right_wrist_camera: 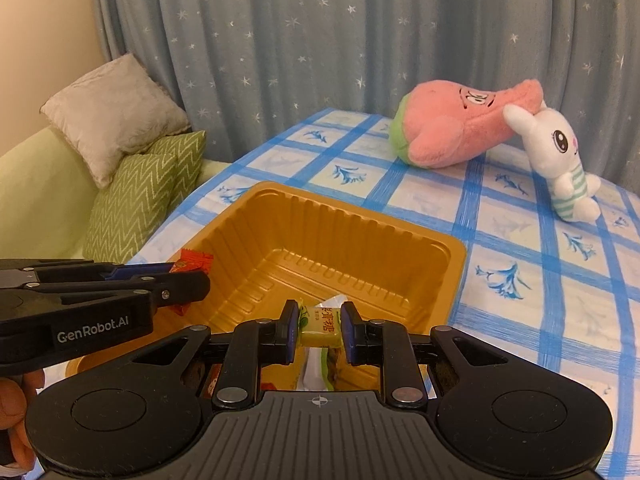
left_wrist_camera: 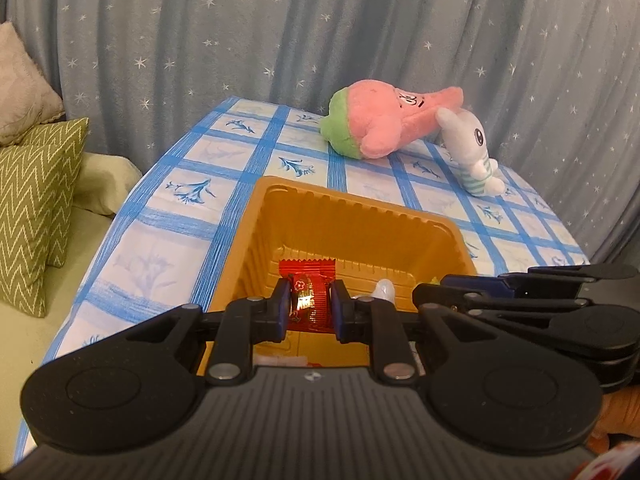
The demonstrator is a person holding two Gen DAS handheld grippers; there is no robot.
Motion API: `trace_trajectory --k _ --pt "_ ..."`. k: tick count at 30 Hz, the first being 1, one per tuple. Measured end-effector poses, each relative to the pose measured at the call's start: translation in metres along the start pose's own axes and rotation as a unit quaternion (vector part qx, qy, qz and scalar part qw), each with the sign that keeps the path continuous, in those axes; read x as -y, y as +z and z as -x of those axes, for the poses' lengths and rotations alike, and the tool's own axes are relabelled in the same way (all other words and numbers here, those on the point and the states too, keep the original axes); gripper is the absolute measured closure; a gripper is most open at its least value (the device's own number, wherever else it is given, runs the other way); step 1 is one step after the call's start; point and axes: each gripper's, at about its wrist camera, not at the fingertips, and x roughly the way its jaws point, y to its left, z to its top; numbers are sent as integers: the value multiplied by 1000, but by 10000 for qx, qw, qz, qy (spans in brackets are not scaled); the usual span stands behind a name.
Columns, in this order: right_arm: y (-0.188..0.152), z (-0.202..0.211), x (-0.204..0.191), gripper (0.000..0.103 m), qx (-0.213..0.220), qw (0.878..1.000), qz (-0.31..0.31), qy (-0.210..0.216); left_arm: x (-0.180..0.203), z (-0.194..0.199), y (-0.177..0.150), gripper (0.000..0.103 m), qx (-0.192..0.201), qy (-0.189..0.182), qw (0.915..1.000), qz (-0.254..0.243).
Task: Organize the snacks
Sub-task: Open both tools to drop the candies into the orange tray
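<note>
Left hand-held gripper (left_wrist_camera: 309, 307) clenched on red foil candy (left_wrist_camera: 307, 296), pinched across the middle, wrapper ends free above & below. Right hand-held gripper (right_wrist_camera: 320, 326) clenched on yellow-green candy (right_wrist_camera: 319, 326), same crosswise pinch. Both poised over near edge of gold plastic tray (right_wrist_camera: 452, 258), tilted down into it; prob. so each sweet falls inside on release, not onto the cloth.

Tray sitting on worktop, toward its near-left part, on blue-checked tablecloth (right_wrist_camera: 520, 240). Far half of tray floor bare; a few wrappers, white & green among them, lying at tray's near end under the grippers, partly hidden.

Grippers side by side, close: left one at the left edge of right-wrist view, right one at the right edge of left-wrist view. Little slack between them, so bumping looks like the main risk w/ both lowering at once.

Far-right corner of worktop: pink plush (right_wrist_camera: 460, 128) on its side, white bunny plush (right_wrist_camera: 560, 160) leaning against it. Well apart from tray, not in the way. Off worktop's left edge: green zigzag cushions (right_wrist_camera: 140, 200), grey cushion (right_wrist_camera: 112, 112). Star-print curtain (right_wrist_camera: 320, 40) behind.
</note>
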Motion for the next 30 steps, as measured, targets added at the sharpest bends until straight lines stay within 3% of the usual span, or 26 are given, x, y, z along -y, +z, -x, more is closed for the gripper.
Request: trace_trajectory --k 9,12,28,29,30 --pt "3 -16 3 80 -30 9999 -115 67 0 -18 1 84 -59 51 9999 -88" --pt "3 -20 4 80 -41 9999 -146 82 -3 -17 0 77 -17 101 9999 -29" --pt "7 -23 6 80 -18 9990 -288 343 -16 -9 4 76 130 212 9996 148" --pt "8 -23 6 77 -23 9988 -295 403 -17 -8 4 75 137 218 9995 156" --pt "8 -23 6 61 -14 9986 -321 425 -17 -7 4 71 151 231 9995 155"
